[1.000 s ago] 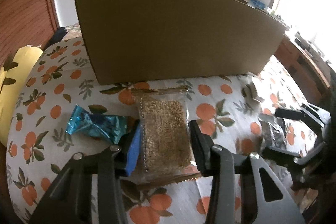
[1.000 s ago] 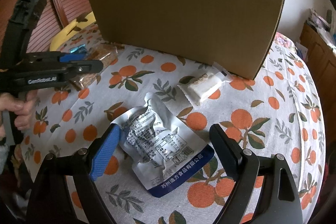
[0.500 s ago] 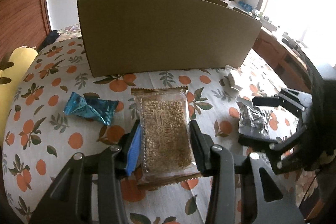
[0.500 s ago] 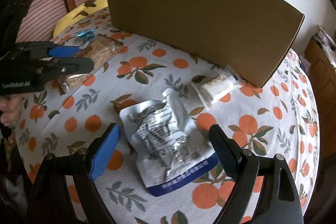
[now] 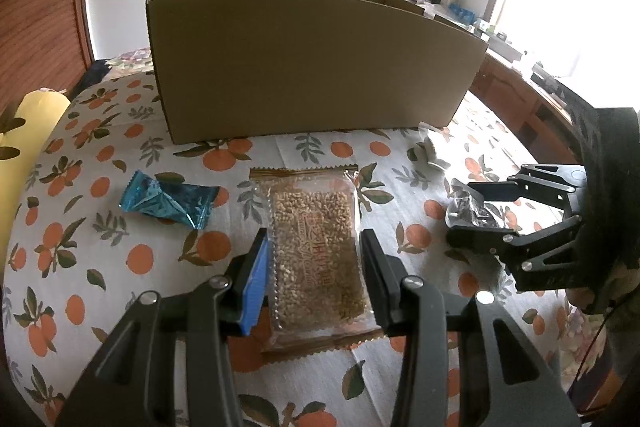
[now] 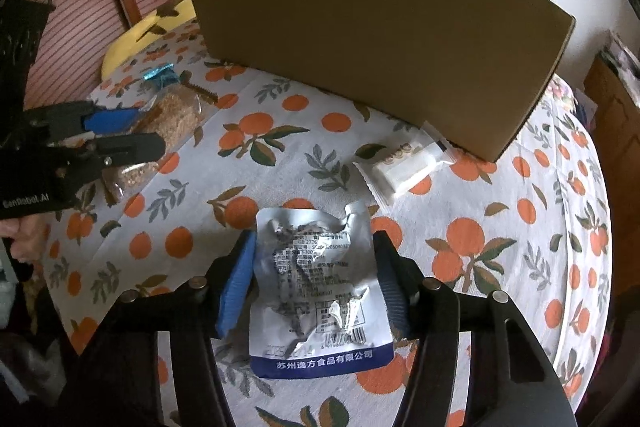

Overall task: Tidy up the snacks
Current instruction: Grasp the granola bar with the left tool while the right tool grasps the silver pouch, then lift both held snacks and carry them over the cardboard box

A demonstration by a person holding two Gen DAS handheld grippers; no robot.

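My left gripper (image 5: 314,267) is shut on a clear packet of brown grain bar (image 5: 316,247), held by its long sides just above the orange-print tablecloth (image 5: 120,267). In the right wrist view the same gripper (image 6: 148,131) carries that packet (image 6: 176,119) at the left. My right gripper (image 6: 314,263) is closing on a crumpled silver pouch (image 6: 316,287) with a blue bottom band; both pads touch its sides and it lies on the cloth. The brown cardboard box (image 5: 312,67) stands open-topped behind both.
A blue foil snack (image 5: 168,203) lies left of the grain packet. A white wrapped snack (image 6: 404,167) rests against the box's right corner. A yellow cushion (image 5: 24,155) sits at the table's left edge. A person's hand (image 6: 24,239) grips the left tool.
The right jaws have narrowed from wide apart onto the silver pouch, which now looks squeezed. The left gripper has drawn back a little from the box with its grain packet.
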